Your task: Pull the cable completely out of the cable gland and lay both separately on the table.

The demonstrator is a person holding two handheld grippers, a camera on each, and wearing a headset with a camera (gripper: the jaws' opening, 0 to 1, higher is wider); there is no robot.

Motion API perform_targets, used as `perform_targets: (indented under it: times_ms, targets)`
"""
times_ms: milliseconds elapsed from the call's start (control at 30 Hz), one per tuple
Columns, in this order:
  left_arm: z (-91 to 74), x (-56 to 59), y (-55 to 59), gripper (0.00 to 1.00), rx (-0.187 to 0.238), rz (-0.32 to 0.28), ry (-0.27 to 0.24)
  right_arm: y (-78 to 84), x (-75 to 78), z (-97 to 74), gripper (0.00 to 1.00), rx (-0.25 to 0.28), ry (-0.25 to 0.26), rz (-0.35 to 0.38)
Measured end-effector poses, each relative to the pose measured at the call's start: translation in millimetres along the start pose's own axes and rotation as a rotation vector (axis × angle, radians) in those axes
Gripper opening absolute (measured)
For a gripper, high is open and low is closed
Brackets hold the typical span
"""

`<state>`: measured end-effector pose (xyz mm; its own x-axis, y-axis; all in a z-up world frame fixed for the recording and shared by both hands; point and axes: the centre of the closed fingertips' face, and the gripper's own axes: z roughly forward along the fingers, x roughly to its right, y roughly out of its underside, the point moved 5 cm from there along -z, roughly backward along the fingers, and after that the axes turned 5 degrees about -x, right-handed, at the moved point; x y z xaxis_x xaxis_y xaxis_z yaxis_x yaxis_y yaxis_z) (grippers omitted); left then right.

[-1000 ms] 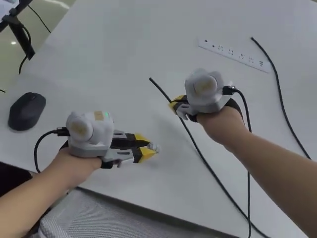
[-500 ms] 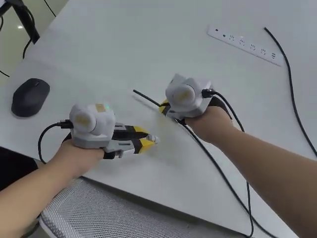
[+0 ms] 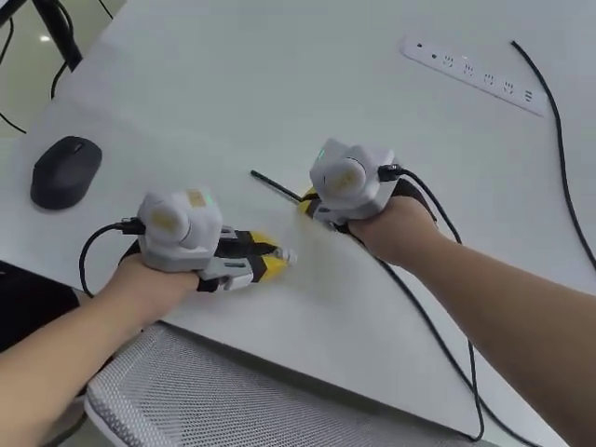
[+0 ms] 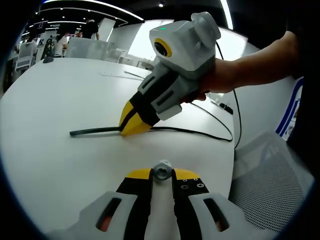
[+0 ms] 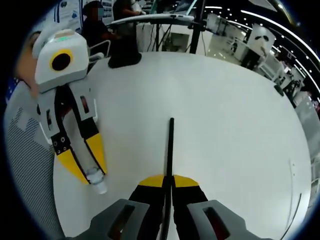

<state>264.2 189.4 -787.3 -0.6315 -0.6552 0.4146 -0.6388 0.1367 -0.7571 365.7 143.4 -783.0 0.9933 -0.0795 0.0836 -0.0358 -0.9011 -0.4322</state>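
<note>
Left gripper (image 3: 270, 264): jaws pinching cable gland (image 4: 162, 170), apparently clear of the cable (image 5: 170, 145). Right gripper (image 5: 168, 181): jaws clamped on the cable, tip at 10 o'clock. I lower each onto the table (image 3: 233, 93), well apart, before opening.

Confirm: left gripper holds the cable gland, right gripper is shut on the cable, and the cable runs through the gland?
No: the cable is clear of the cable gland, as the left gripper view shows. The left gripper does hold the cable gland, and the right gripper is shut on the cable.
</note>
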Motion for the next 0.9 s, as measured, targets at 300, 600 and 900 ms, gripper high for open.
perform_targets:
  times_ms: [300, 600, 900]
  targets:
    - [-1.8, -7.4, 1.3, 0.16, 0.003, -0.009, -0.029, 0.0, -0.2, 0.3, 0.00, 0.001, 0.005, 0.014]
    - [-3.1, -6.6, 2.0, 0.16, -0.005, -0.014, -0.031, -1.2, -1.8, -0.3, 0.04, -0.009, 0.007, 0.028]
    - [-3.6, -5.4, 1.0, 0.17, 0.006, -0.040, -0.036, -9.2, -5.2, -12.5, 0.12, 0.013, 0.015, 0.058]
